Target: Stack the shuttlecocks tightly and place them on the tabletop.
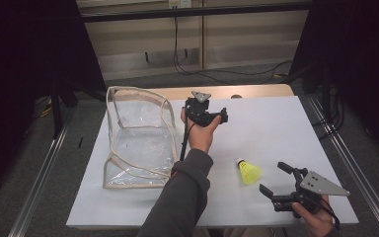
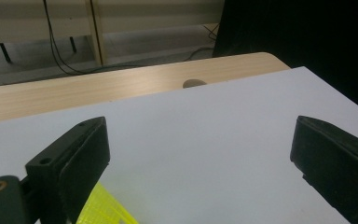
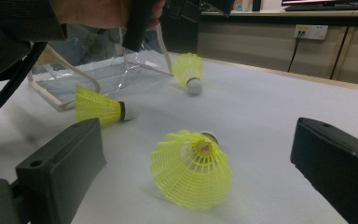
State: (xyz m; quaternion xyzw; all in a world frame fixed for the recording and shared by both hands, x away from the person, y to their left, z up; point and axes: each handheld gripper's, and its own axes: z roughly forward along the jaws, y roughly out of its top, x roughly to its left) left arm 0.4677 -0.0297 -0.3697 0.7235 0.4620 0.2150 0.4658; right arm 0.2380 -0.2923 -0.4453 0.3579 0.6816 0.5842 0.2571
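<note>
Right gripper (image 1: 276,177) jaws wide, near yellow shuttlecock (image 1: 249,172); left gripper (image 1: 205,112) wide, empty. Risk: jaw nudge rolls the shuttlecock away.

No readable text, label, brand or number on anything.

Wooden table edge (image 1: 256,91), floor cables (image 1: 217,74), wall socket (image 3: 311,31).

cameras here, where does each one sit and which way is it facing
High view: above the near side, looking down on the white table; forearms, both grippers show.
Left gripper view: on the left gripper, facing the far table edge; its open jaws show.
Right gripper view: on the right gripper, facing the nearest shuttlecock and clear bag; open jaws.
Shared: high and right views share that shuttlecock.
</note>
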